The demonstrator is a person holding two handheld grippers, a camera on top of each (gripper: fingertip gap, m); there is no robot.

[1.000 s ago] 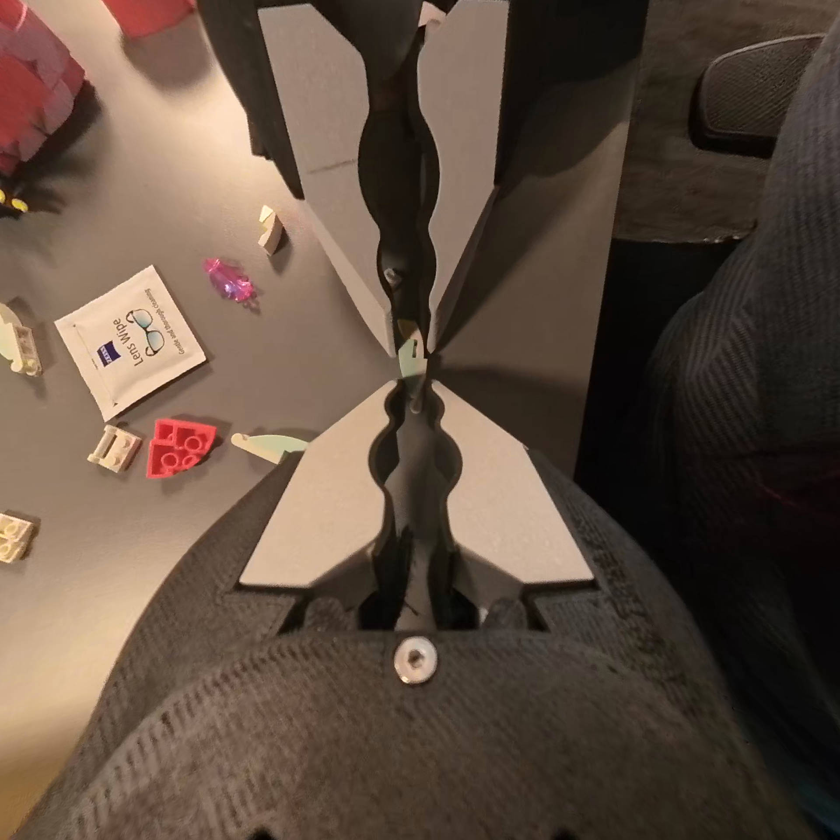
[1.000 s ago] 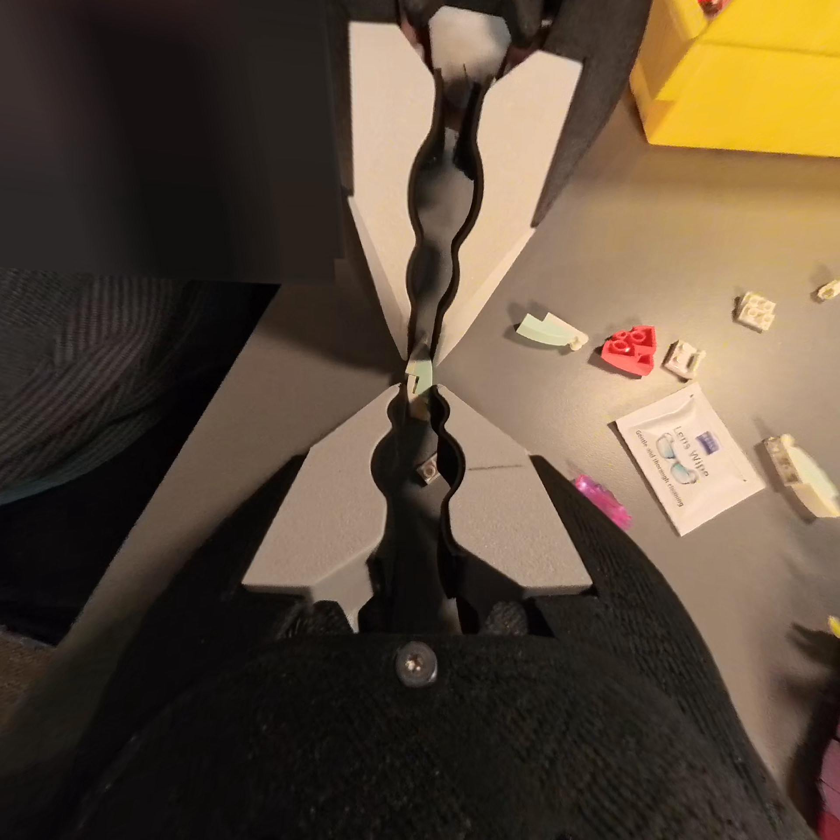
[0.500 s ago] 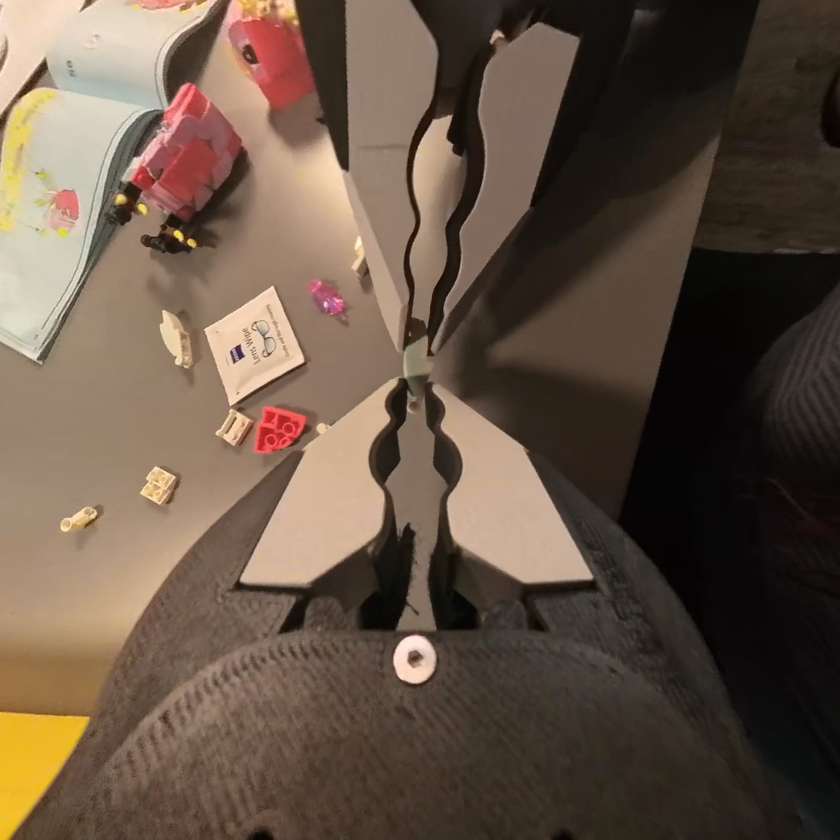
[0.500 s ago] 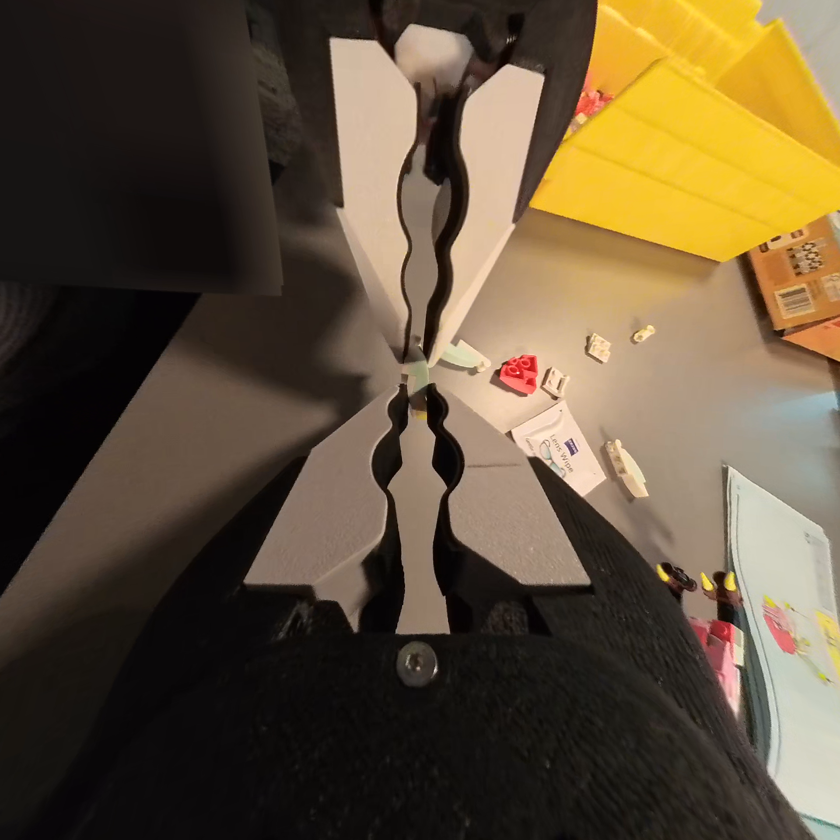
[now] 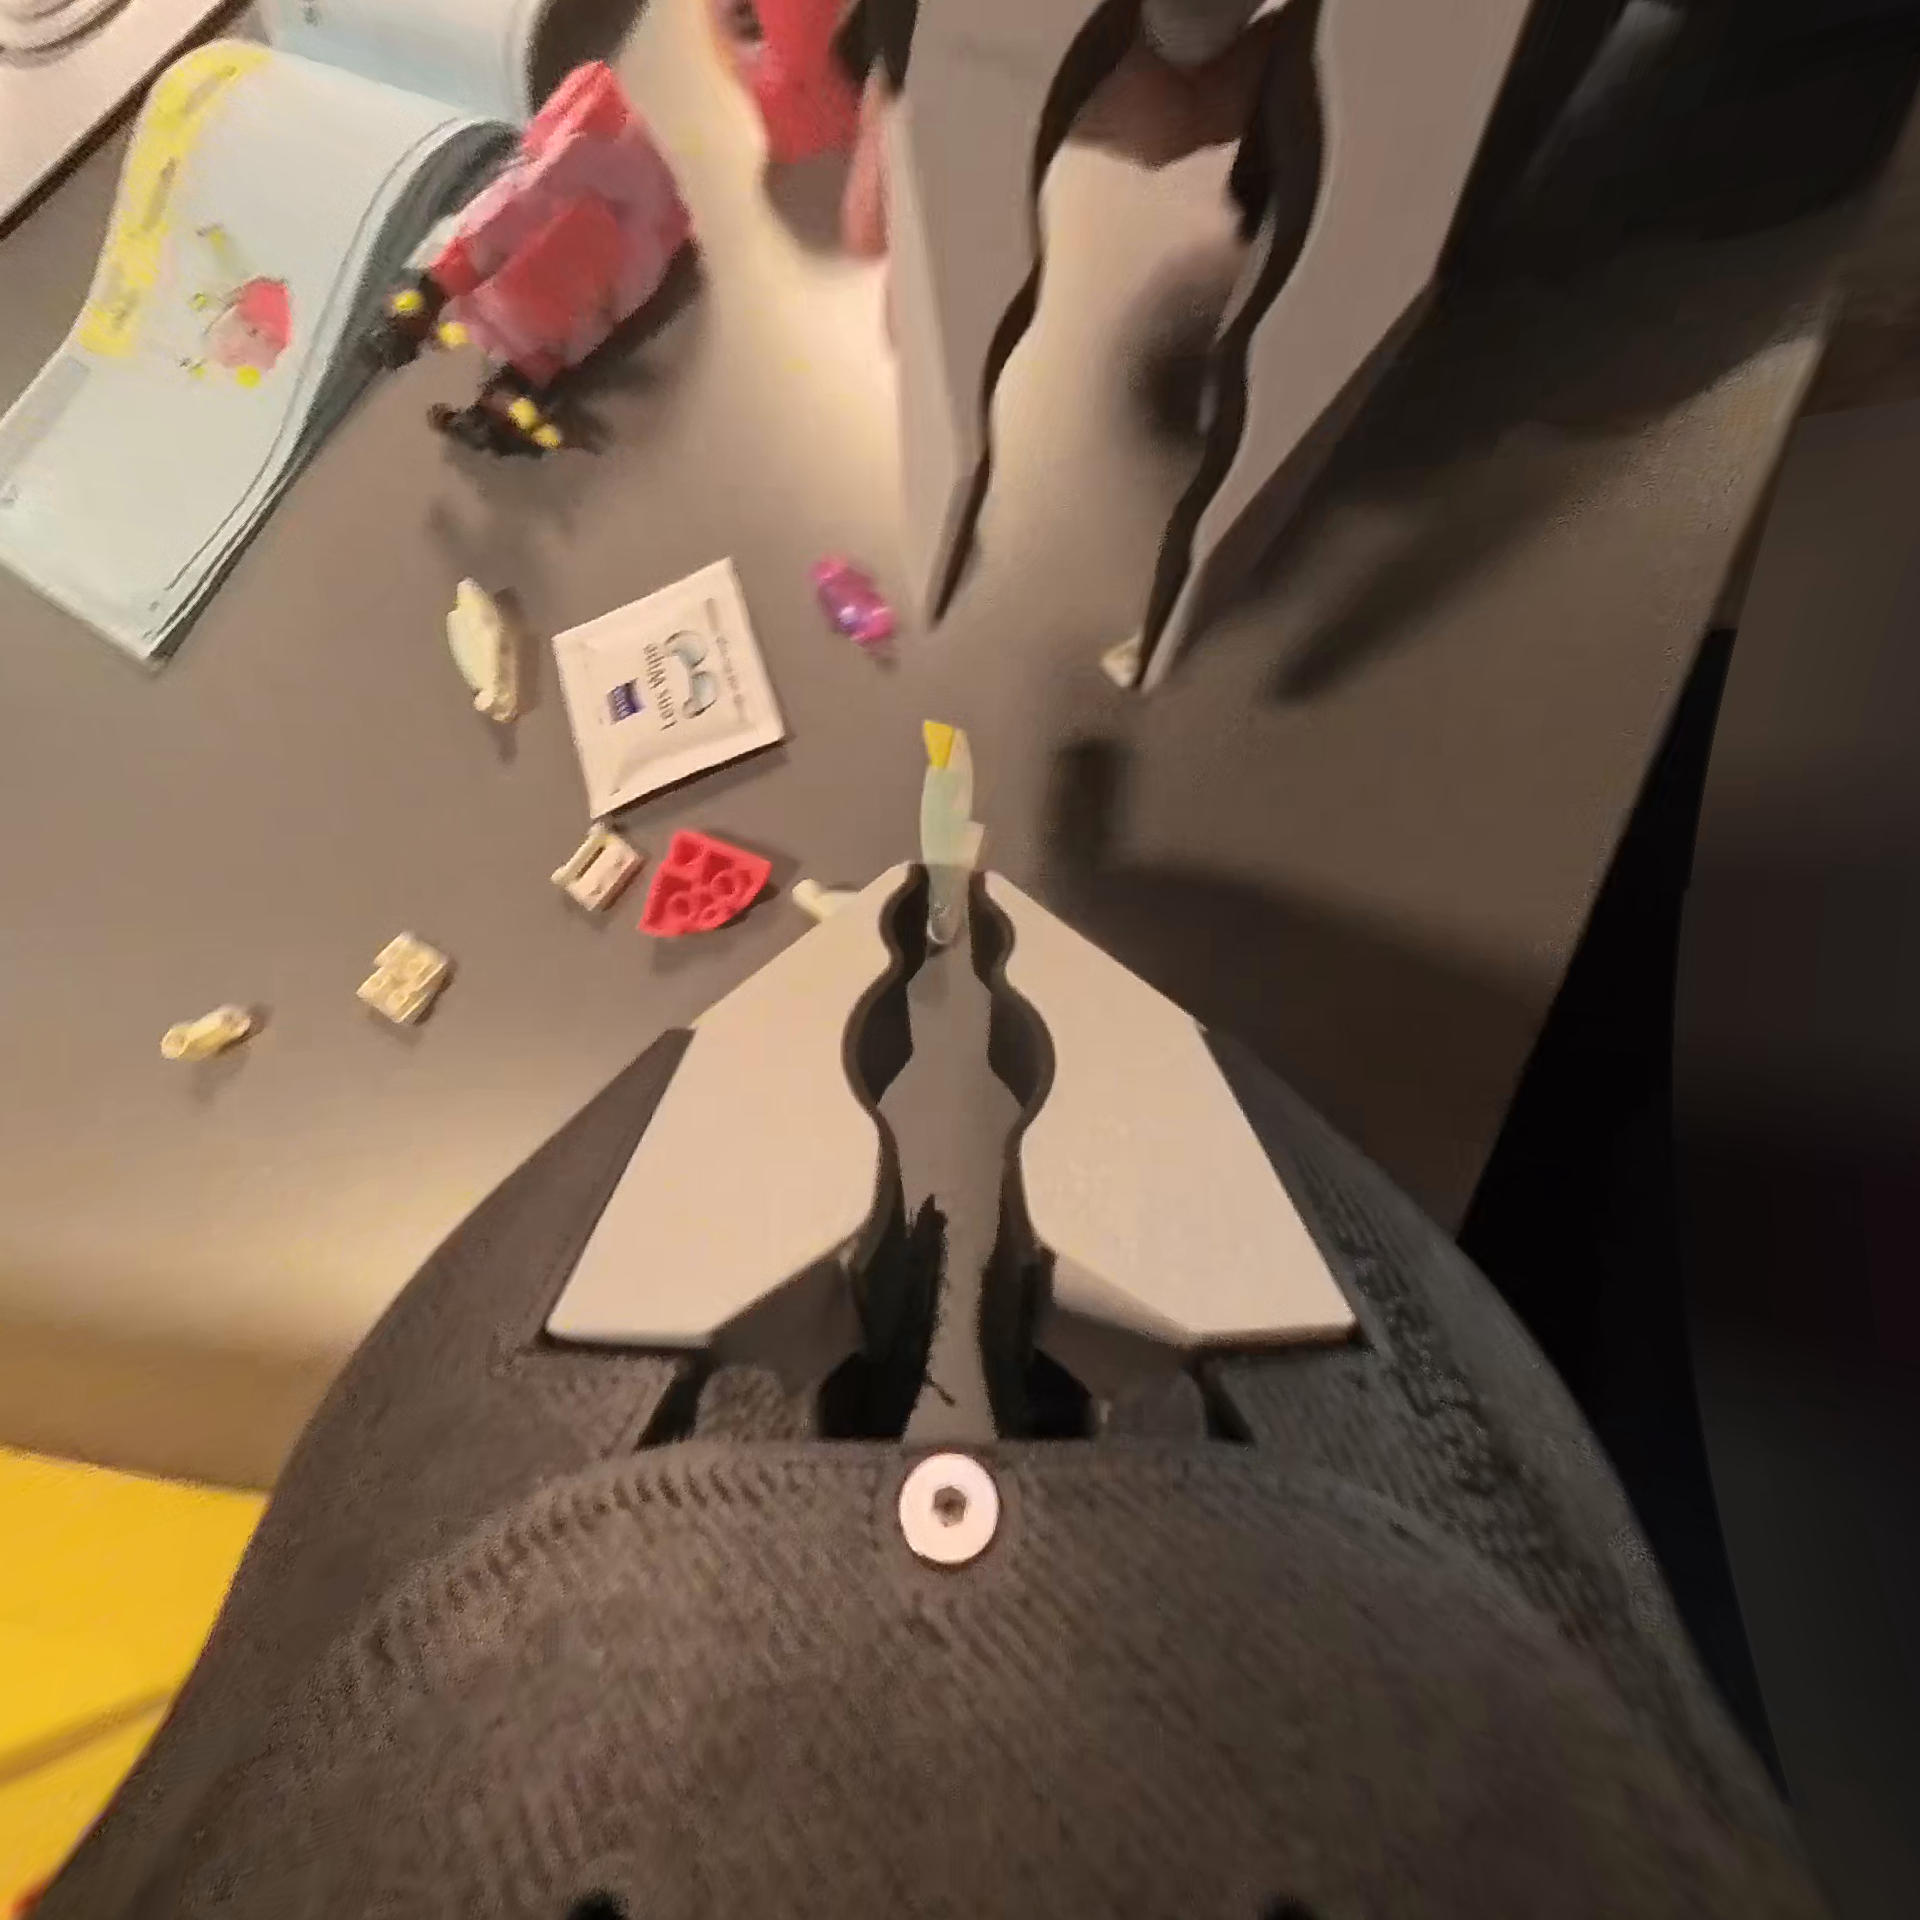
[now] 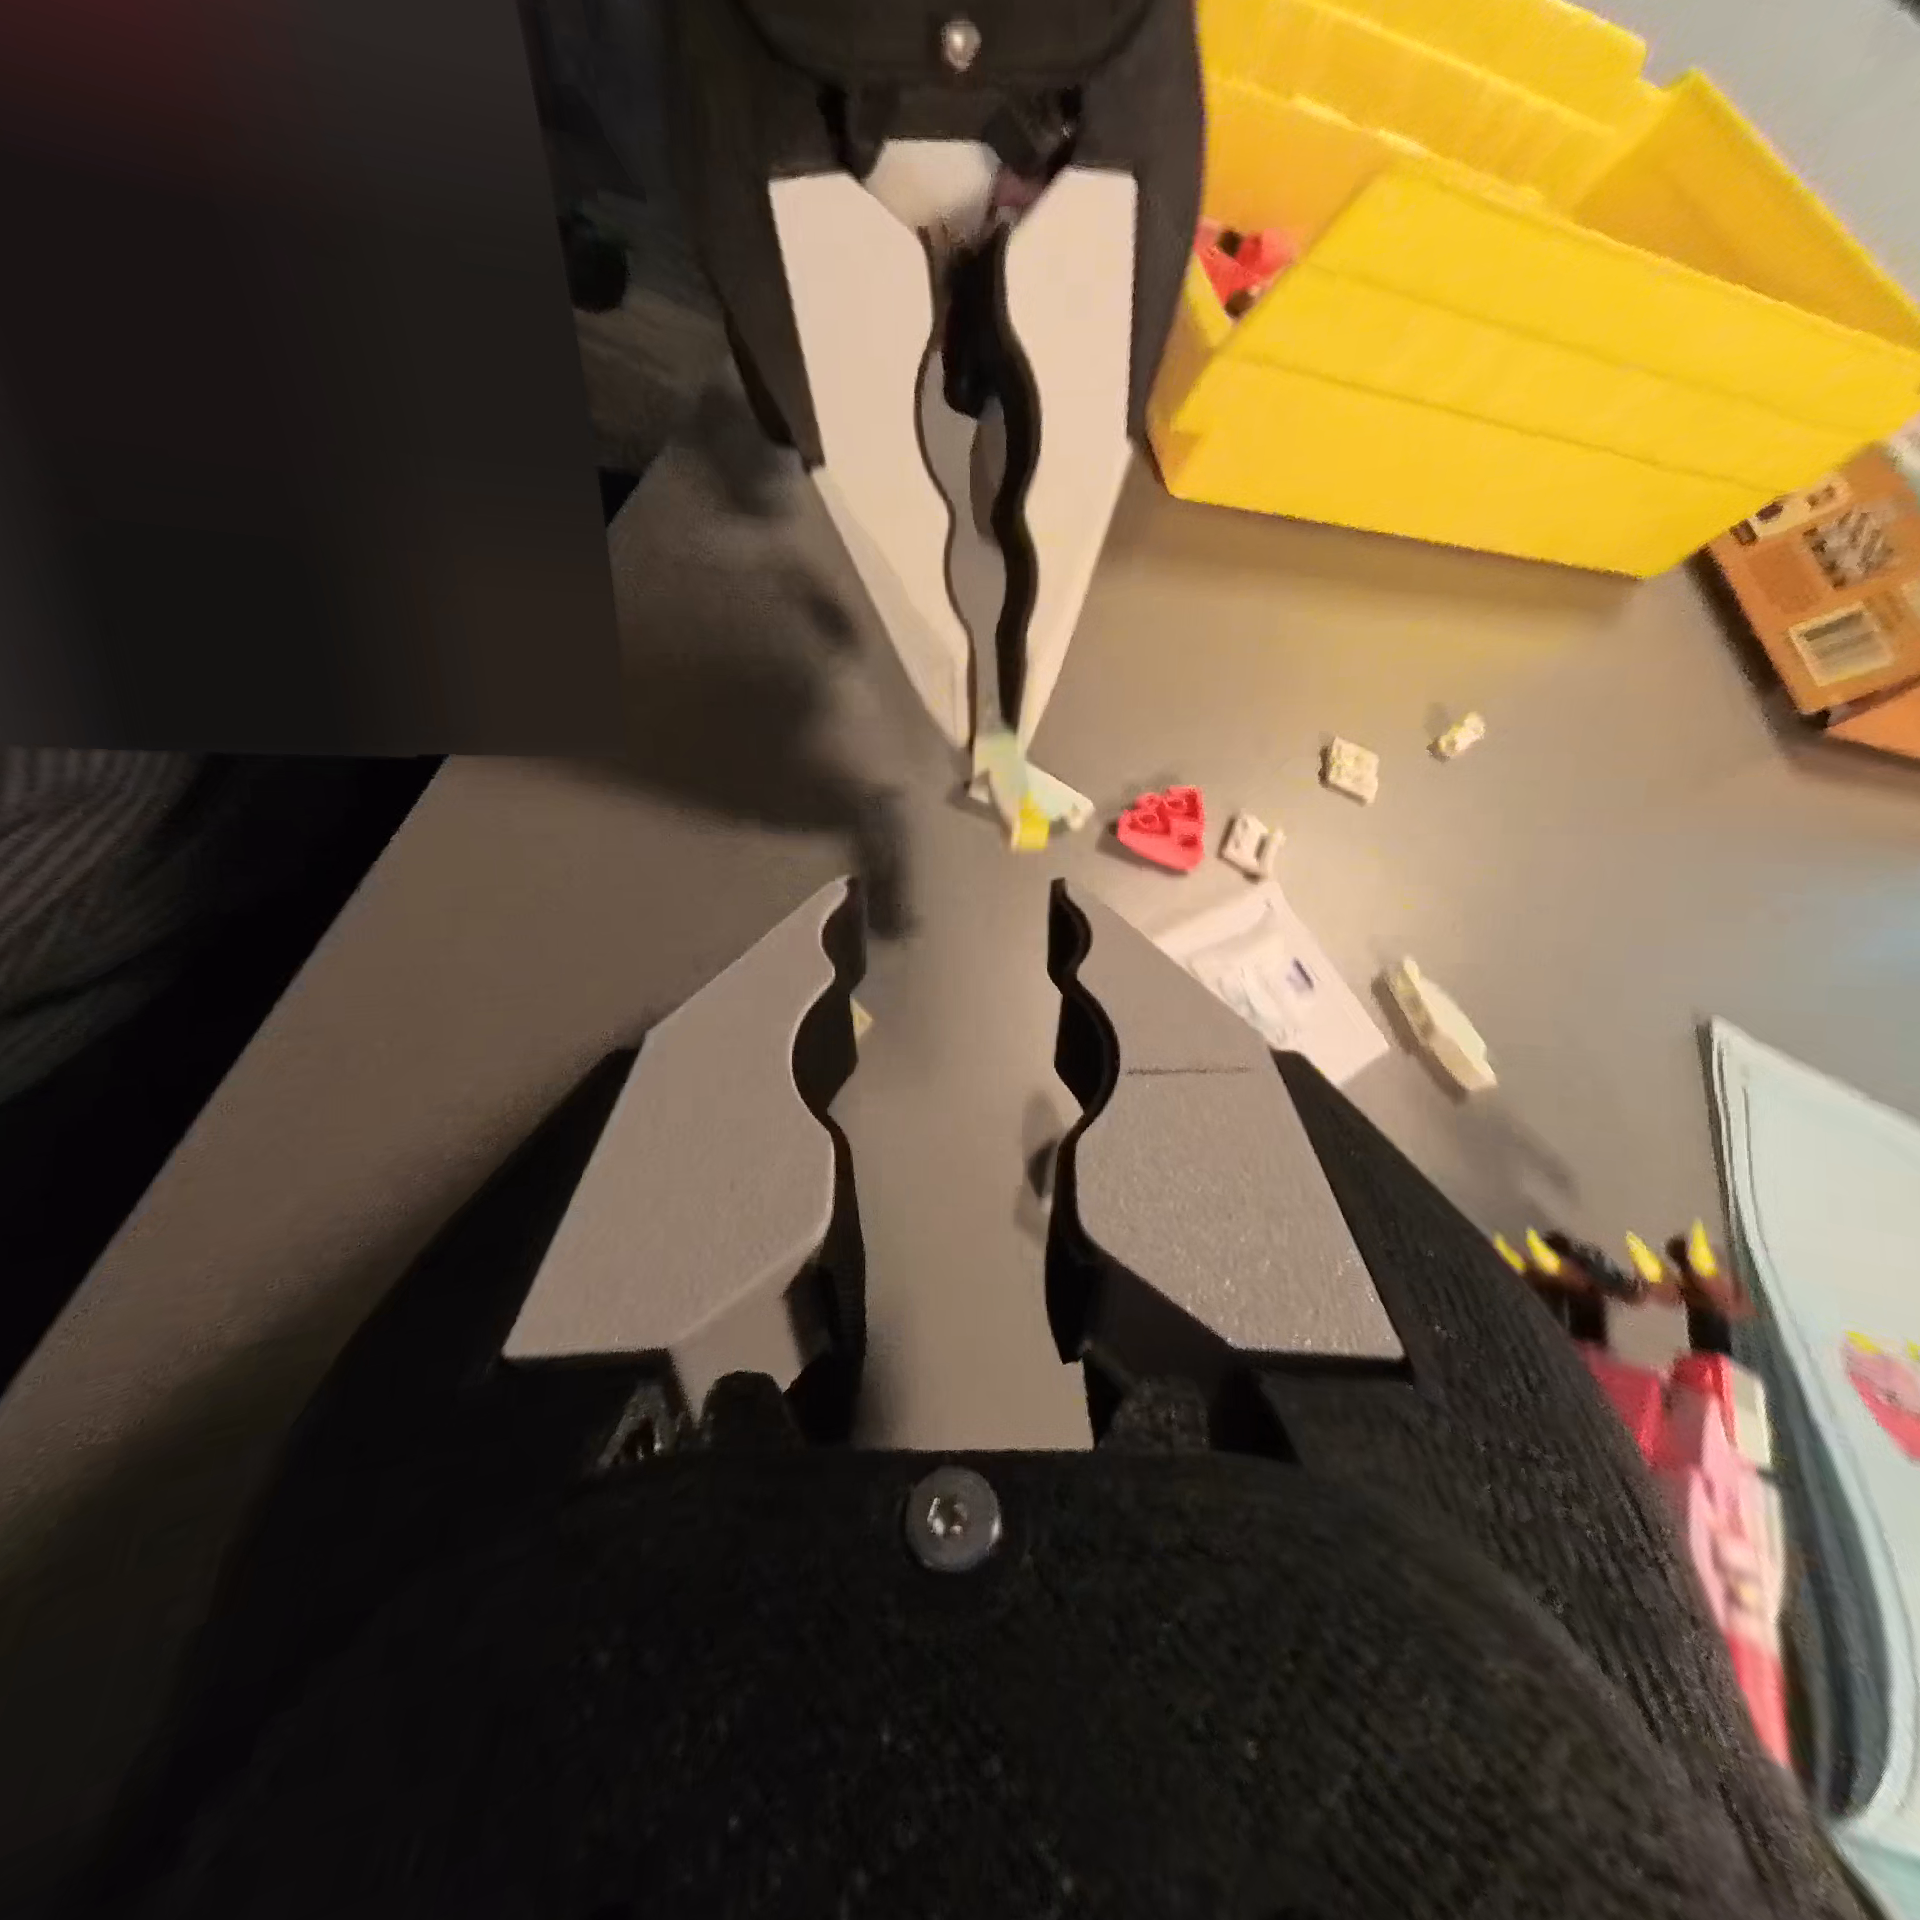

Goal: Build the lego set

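Pinching a pale green piece (image 5: 943, 821), the left gripper (image 5: 945, 883) is clenched on it.
Right gripper (image 6: 956, 894) gapes wide, grasp bare.

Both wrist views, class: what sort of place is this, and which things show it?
Probably a hobby or work desk used for toy brick building: loose bricks such as a red wedge on a grey tabletop, yellow bins, and an open instruction booklet.

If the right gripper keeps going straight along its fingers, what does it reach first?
Probably the pale green and yellow toy piece pinched in the left gripper, which lies directly ahead. The right gripper is open and empty, with only bare grey table between; depth is uncertain in this blurred view.
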